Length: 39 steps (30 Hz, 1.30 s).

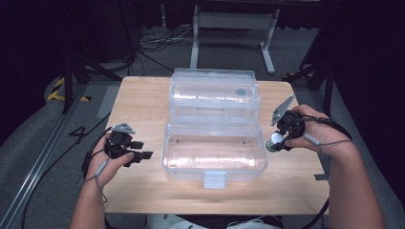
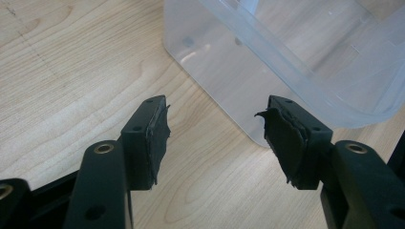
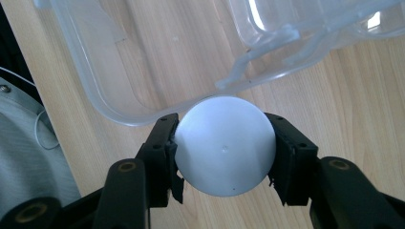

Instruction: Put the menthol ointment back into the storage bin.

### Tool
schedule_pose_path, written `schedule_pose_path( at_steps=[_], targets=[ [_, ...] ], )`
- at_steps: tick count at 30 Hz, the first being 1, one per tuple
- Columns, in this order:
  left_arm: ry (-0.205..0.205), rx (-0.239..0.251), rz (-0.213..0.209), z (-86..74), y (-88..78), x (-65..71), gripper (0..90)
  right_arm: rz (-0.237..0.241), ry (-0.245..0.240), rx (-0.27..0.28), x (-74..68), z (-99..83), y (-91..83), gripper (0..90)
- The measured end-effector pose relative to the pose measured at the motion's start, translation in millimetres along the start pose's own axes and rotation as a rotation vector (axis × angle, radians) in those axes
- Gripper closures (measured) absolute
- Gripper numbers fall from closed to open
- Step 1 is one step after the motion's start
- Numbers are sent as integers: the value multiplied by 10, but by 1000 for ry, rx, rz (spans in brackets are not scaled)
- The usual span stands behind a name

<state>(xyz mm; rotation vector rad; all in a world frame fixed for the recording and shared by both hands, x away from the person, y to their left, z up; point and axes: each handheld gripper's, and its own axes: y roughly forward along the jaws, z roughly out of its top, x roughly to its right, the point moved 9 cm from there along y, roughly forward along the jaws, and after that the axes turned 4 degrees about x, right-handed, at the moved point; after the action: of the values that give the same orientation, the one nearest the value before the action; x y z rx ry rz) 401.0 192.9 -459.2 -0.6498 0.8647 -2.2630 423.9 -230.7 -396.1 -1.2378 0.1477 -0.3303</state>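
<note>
high: overhead, forward-down | tool views: close, share clear box [image 1: 214, 143]

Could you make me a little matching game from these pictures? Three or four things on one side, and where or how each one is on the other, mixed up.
Things:
1. left tool
2. right tool
3. clear plastic box
4. wooden table

States:
A. lid swung back, standing open
B. shut on a white round object
C. jaws apart with nothing between them
D. bears the box in its middle

Pairs: 1-C, 2-B, 3-A, 4-D
</note>
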Motion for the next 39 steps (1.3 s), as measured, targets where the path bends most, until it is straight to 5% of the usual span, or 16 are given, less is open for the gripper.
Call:
schedule_pose_path(
  at_steps=[19, 39],
  targets=[
    [-2, -2, 1, -7, 8, -7, 416, 35, -83, 15, -185, 217, -7, 499],
    [-3, -6, -1, -16, 4, -16, 415, 101, -142, -31, -394, 308, 233, 499]
  ],
)
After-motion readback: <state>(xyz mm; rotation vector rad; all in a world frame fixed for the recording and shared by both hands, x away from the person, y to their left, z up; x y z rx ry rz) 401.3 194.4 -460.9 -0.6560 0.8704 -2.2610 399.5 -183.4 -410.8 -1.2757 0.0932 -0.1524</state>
